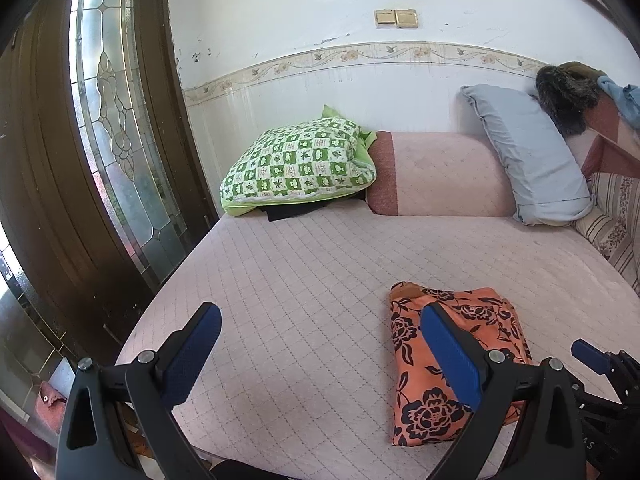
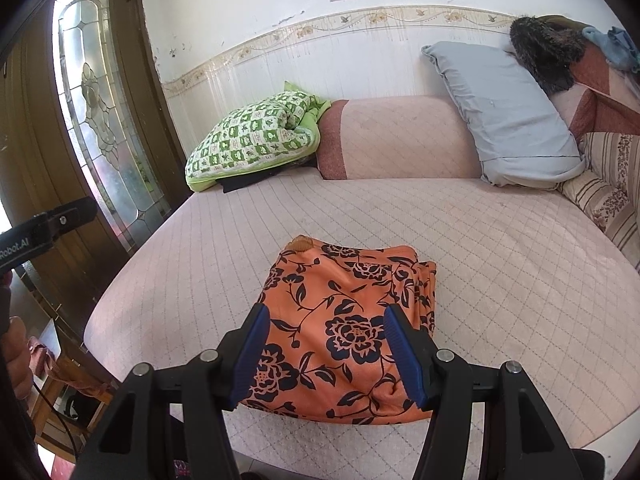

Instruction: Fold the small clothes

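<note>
An orange garment with a black flower print [image 2: 344, 328] lies folded into a compact rectangle near the front edge of the pink quilted bed [image 2: 480, 248]. My right gripper [image 2: 326, 354] is open and hovers just above the garment's near part, a finger on each side, holding nothing. In the left wrist view the same garment [image 1: 420, 360] lies at the lower right. My left gripper [image 1: 318, 354] is open and empty, over bare bed to the left of the garment. Its right finger overlaps the garment's left side in the view.
A green checked pillow [image 1: 300, 164] on dark cloth, a pink bolster [image 1: 436, 174] and a grey pillow [image 1: 532, 156] lie along the far wall. Striped cushions and piled clothes [image 2: 552, 48] are at the right. A wooden door with a glass panel [image 1: 116, 120] stands left.
</note>
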Demonstrator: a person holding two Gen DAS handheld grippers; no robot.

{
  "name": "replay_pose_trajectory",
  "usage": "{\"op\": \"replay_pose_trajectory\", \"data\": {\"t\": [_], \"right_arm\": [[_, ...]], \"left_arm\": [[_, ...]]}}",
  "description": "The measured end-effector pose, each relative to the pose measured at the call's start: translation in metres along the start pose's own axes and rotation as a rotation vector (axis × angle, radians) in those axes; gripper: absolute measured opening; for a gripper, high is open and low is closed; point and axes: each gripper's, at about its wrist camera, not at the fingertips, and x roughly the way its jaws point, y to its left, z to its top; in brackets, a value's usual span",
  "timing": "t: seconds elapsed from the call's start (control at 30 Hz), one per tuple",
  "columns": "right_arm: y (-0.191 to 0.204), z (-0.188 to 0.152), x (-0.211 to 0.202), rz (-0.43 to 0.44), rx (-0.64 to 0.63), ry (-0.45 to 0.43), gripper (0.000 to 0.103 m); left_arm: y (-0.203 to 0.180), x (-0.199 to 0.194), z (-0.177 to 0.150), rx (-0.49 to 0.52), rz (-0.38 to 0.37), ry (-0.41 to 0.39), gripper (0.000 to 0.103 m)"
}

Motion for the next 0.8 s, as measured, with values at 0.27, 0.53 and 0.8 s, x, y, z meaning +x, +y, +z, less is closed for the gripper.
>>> {"op": "replay_pose_trajectory", "data": {"t": [0.27, 0.53, 0.8], "right_arm": [[0.003, 0.004, -0.017, -0.003, -0.007, -0.030, 0.063], [0.005, 0.008, -0.032, -0.008, -0.007, -0.062, 0.063], [0.009, 0.009, -0.035, -0.004, -0.017, -0.069, 0.063]], "left_arm": [[-0.002, -0.023, 0.007, 0.007, -0.018, -0.038, 0.100], [-0.005, -0.044, 0.012, 0.024, -0.037, -0.069, 0.100], [-0.007, -0.052, 0.013, 0.025, -0.057, -0.065, 0.100]]}}
